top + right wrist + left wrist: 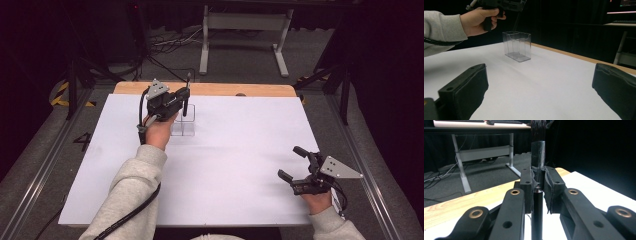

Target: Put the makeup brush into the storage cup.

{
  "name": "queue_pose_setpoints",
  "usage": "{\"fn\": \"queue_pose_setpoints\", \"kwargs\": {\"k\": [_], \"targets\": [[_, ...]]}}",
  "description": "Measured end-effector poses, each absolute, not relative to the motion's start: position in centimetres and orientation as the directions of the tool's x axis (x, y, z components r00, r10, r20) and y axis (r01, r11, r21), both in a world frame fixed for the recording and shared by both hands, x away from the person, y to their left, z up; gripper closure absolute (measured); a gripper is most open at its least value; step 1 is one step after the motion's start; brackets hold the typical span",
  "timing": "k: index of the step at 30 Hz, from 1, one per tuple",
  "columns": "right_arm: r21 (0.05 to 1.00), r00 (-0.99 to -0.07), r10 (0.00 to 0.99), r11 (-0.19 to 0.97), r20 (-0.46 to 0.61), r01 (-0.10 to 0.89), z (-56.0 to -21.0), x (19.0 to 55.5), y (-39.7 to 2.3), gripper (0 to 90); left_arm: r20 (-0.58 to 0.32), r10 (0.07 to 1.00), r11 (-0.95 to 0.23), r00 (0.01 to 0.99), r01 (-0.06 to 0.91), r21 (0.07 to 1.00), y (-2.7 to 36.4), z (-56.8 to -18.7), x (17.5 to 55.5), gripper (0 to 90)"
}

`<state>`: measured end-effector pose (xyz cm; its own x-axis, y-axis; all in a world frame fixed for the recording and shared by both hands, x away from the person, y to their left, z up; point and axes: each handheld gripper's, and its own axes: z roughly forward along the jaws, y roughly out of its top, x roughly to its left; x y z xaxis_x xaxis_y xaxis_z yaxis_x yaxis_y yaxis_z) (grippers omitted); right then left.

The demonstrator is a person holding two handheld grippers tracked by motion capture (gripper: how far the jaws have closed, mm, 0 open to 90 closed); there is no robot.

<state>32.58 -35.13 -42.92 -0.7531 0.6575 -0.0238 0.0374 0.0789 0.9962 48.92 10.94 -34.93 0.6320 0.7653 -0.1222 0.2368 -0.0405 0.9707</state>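
The left gripper (184, 100) is up near the far edge of the bench (240, 165), toward its far left corner, and its jaws are closed tight on a thin black rod (186, 95) that stands upright between them. In the left gripper view the rod (538, 202) runs straight up through the clamped pads (527, 187), its dark upper part rising well above them; what its top end is I cannot make out. Just under and beside that gripper sits a small clear plastic box (183, 121) with open compartments, resting on the white sheet (240, 190) that covers the bench. The rod's lower end hangs above or just inside the box; which compartment, I cannot tell.

The right gripper (296, 162) rests low near the right edge of the bench, toward the near right corner, well apart from the box. Its jaws are spread wide with nothing between them, and from its own view the clear box (517, 46) stands farther off, with the person's left hand (480, 21) above it.
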Motion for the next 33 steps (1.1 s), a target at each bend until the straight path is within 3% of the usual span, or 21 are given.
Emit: {"fn": "queue_pose_setpoints", "kwargs": {"k": [8, 33], "targets": [[0.996, -0.756, 0.654, 0.078, -0.024, 0.037, -42.9, 32.6, -35.0, 0.6, -0.101, 0.776, -0.054, 0.623, 0.225, 0.973, 10.6, -35.8, 49.4, 78.7], [0.997, -0.76, 0.65, 0.07, -0.017, 0.038, -42.9, 32.6, -35.1, 0.6, -0.151, 0.781, -0.021, 0.606, 0.266, 0.964, 10.7, -38.3, 50.0, 78.6]]}}
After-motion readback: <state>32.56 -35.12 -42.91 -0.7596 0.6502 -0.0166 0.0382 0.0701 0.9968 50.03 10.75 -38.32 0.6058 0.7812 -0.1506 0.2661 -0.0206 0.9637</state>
